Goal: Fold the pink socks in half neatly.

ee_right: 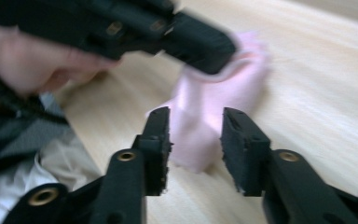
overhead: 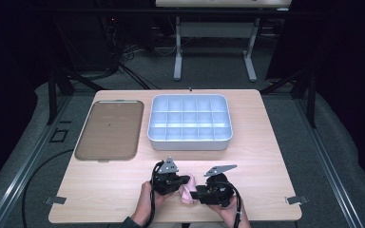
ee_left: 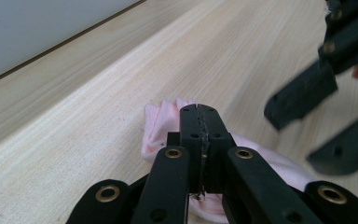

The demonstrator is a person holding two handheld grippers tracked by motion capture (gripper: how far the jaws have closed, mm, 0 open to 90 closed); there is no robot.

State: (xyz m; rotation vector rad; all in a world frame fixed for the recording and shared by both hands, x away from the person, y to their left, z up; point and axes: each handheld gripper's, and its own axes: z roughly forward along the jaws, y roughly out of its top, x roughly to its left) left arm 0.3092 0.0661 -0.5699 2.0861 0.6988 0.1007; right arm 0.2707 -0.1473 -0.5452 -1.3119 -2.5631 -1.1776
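Observation:
A small pink cloth (overhead: 188,193) lies crumpled on the wooden table near its front edge, between the two hand-held grippers. My left gripper (ee_left: 199,114) is shut on a fold of the pink cloth (ee_left: 161,126), with its jaws pressed flat together. From the high view, the left gripper (overhead: 185,180) comes at the cloth from the left. My right gripper (ee_right: 196,128) stands open, its jaws either side of the lower end of the pink cloth (ee_right: 242,81) without pressing on it. The right gripper (overhead: 195,194) is at the cloth's right side.
A white tray (overhead: 190,142) with several compartments stands at the middle back of the table. A flat brown tray (overhead: 109,129) lies to its left. The person's hand (ee_right: 32,60) holds the left gripper close by. Bare wood (overhead: 266,161) stretches to the right.

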